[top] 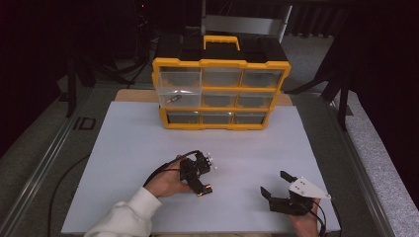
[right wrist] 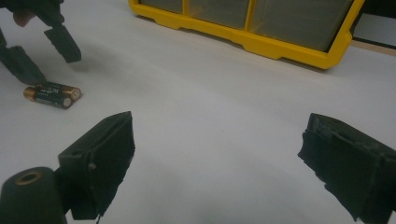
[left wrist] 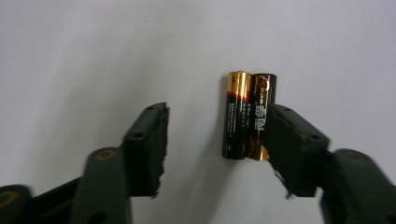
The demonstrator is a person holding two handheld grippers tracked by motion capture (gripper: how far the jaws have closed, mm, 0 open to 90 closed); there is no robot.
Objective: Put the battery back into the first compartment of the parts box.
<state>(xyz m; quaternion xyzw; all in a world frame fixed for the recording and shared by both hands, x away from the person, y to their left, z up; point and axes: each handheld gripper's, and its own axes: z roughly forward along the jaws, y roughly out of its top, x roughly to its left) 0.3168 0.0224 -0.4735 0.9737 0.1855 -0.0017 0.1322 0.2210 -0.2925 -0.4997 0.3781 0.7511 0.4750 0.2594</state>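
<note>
Two black-and-gold AA batteries (left wrist: 247, 116) lie side by side on the white board. My left gripper (left wrist: 219, 135) points down over them, jaws part open. The pair sits between the pads: the right-hand pad (left wrist: 292, 149) touches the outer battery, while the other pad (left wrist: 149, 144) stands well clear. From above, the left gripper (top: 200, 178) is near the board's front middle with the batteries (top: 204, 190) at its tip. My right gripper (right wrist: 215, 158) is open and holds nothing; it rests at the front right (top: 272, 182). It sees the batteries (right wrist: 52, 94) under the left gripper (right wrist: 46, 63).
A yellow parts organizer (top: 221, 63) with clear drawers stands at the back of the white board (top: 138, 143); its lower edge (right wrist: 261, 44) is ahead of the right gripper. Metal rails run along both table sides. A white sleeve (top: 126, 217) enters at the front left.
</note>
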